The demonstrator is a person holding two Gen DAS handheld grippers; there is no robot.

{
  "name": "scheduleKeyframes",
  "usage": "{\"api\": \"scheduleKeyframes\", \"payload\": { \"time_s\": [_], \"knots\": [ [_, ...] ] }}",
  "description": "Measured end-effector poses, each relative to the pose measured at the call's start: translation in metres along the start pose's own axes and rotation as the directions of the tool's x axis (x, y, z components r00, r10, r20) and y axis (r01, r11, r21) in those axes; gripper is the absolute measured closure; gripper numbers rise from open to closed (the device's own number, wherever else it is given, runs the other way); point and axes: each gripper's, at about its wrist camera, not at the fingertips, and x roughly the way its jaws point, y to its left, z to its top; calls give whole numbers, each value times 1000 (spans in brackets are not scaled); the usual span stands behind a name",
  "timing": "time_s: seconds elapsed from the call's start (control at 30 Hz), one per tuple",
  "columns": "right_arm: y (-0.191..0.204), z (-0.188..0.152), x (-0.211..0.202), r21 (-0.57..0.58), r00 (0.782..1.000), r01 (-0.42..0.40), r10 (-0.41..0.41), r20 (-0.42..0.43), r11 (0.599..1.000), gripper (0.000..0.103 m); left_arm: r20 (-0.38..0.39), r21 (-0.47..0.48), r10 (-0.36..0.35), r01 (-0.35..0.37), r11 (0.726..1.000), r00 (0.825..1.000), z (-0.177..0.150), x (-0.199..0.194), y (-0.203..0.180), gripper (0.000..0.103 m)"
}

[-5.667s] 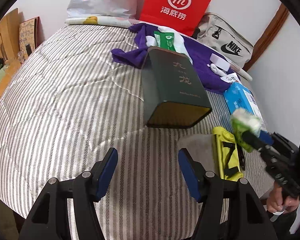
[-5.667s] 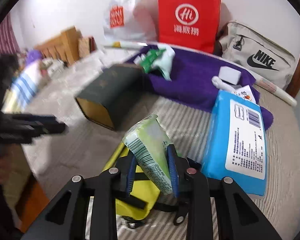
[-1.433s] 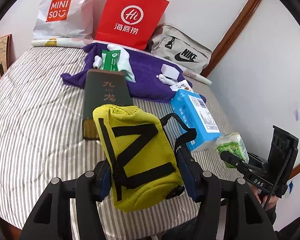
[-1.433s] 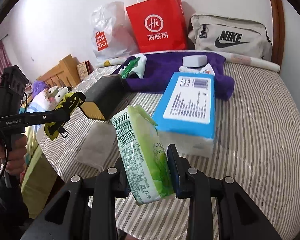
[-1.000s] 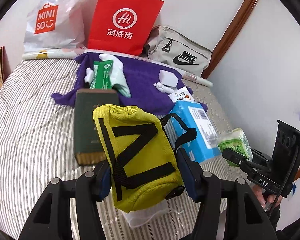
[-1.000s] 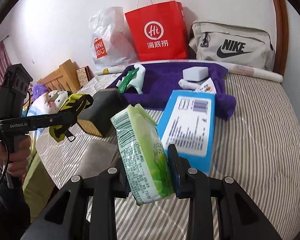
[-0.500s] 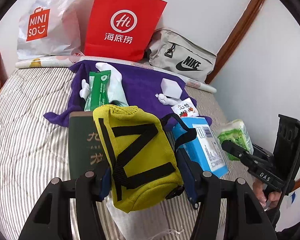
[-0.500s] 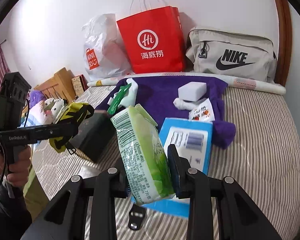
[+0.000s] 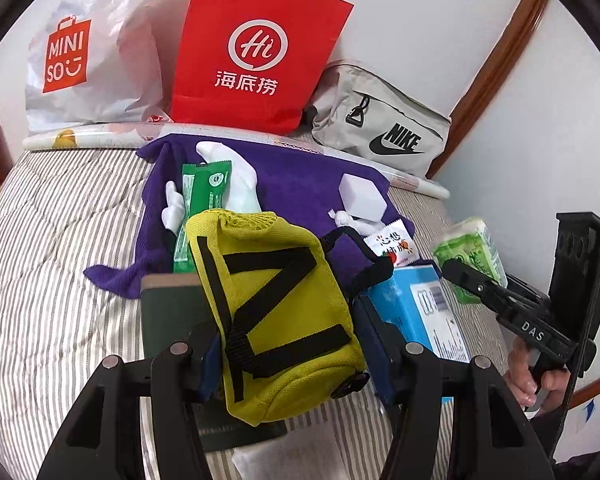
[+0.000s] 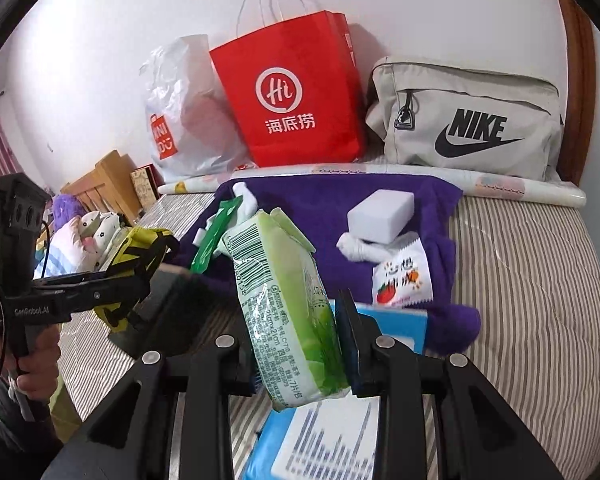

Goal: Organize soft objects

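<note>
Left wrist view: left tongs [image 9: 288,344] clamp a soft yellow pouch [image 9: 276,308] above the bed [image 9: 60,260]. Right tongs [image 10: 300,356] pinch a light, squashy tissue pack [image 10: 288,312] mid-body, near the purple cloth [image 10: 312,200]; its film probably slips.

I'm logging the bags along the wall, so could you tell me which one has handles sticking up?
The red paper bag, standing between the white Miniso plastic bag and the grey Nike bag; its white cord handles rise above it.
</note>
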Motion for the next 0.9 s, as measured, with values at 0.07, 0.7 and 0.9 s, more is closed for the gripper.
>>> {"api": "scheduleKeyframes", "payload": {
  "time_s": [0.07, 0.7, 0.9],
  "knots": [
    [-2, 6, 8, 2, 1000, 10, -10, -8, 1000, 72, -4, 0, -2, 2, 1000, 1000, 4, 5, 1, 46],
    [-32, 40, 110, 17, 973, 24, -19, -229, 1000, 72, -18, 20, 22, -22, 1000, 1000, 45, 49, 15, 46],
    [-39, 40, 127, 46, 958, 24, -10, -287, 999, 72, -30, 23, 23, -22, 999, 999, 56, 62, 13, 46]
  ]
}}
